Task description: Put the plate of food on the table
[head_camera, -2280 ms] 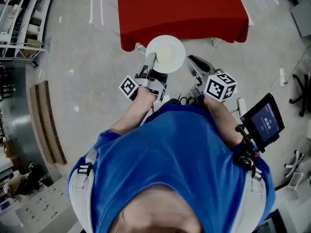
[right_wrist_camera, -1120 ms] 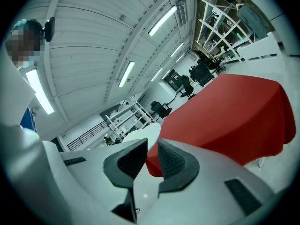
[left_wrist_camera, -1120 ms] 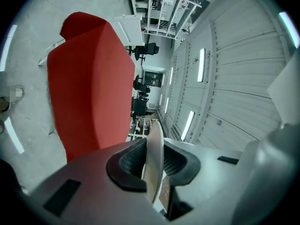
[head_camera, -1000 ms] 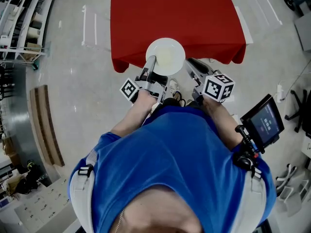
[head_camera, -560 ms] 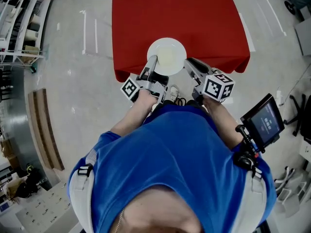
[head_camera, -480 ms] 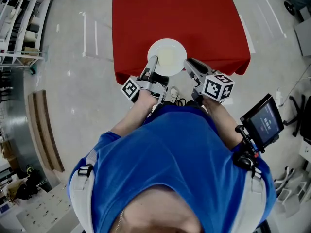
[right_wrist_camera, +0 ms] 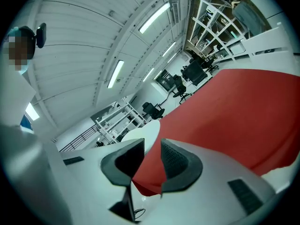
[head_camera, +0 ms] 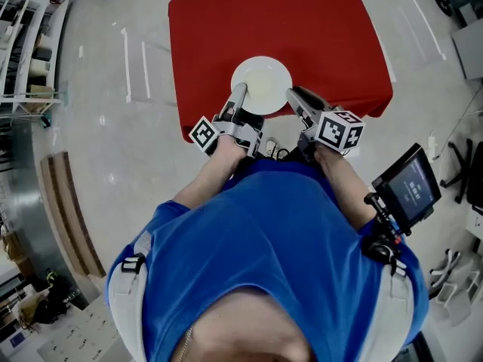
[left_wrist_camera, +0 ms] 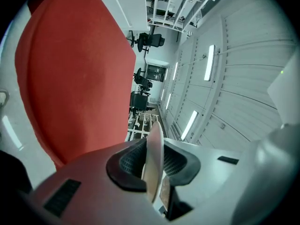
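Note:
A white plate (head_camera: 261, 86) with a pale patch of food in its middle hangs over the near part of the red-clothed table (head_camera: 272, 21). My left gripper (head_camera: 240, 91) is shut on the plate's left rim. In the left gripper view the rim (left_wrist_camera: 153, 158) stands edge-on between the two dark pads, with the red table (left_wrist_camera: 70, 78) beyond. My right gripper (head_camera: 293, 95) sits just off the plate's right rim. In the right gripper view that gripper (right_wrist_camera: 151, 158) is open with nothing between its pads; the plate (right_wrist_camera: 140, 131) shows beyond its left pad, above the red cloth (right_wrist_camera: 243, 121).
A small screen (head_camera: 411, 187) is mounted by the person's right arm. Metal shelving (head_camera: 30, 29) stands at the far left, and a wooden bench (head_camera: 72, 217) lies on the floor at the left. Office chairs (head_camera: 468, 157) stand at the right. White tape lines (head_camera: 136, 51) mark the floor beside the table.
The person has stepped up to the table, so the plate has gone from before the cloth's near edge to over the tabletop. The left grip on the rim is unchanged.

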Motion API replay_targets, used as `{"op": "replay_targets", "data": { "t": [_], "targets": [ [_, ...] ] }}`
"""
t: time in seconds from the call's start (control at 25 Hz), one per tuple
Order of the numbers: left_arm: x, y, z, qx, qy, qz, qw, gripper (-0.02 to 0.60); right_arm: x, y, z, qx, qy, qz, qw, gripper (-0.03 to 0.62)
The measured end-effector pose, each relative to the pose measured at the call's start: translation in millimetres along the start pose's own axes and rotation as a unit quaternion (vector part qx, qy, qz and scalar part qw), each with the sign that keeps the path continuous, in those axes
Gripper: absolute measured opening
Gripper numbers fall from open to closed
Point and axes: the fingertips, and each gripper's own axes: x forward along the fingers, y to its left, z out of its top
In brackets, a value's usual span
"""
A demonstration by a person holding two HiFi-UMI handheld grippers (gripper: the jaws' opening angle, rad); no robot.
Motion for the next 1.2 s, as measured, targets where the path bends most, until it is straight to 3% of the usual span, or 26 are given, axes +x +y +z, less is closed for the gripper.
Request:
{"op": "replay_targets", "data": {
  "t": [0.56,1.08,1.2],
  "targets": [
    [0,5,0,0.004,-0.002,0.002,1.0,0.069,3,-9,-4,0.026,0.005,-0.008,1.0,0.083],
    [-6,6,-2,0.014,0.003,-0.008,0.9999,0.068,9,0,-12,0.042,0.025,0.022,0.999,0.081],
    [15,9,-1,0.017,-0.002,-0.004,0.9998,0.067,17,-16,4,0.061,0.03,0.029,0.997,0.081]
  ]
}}
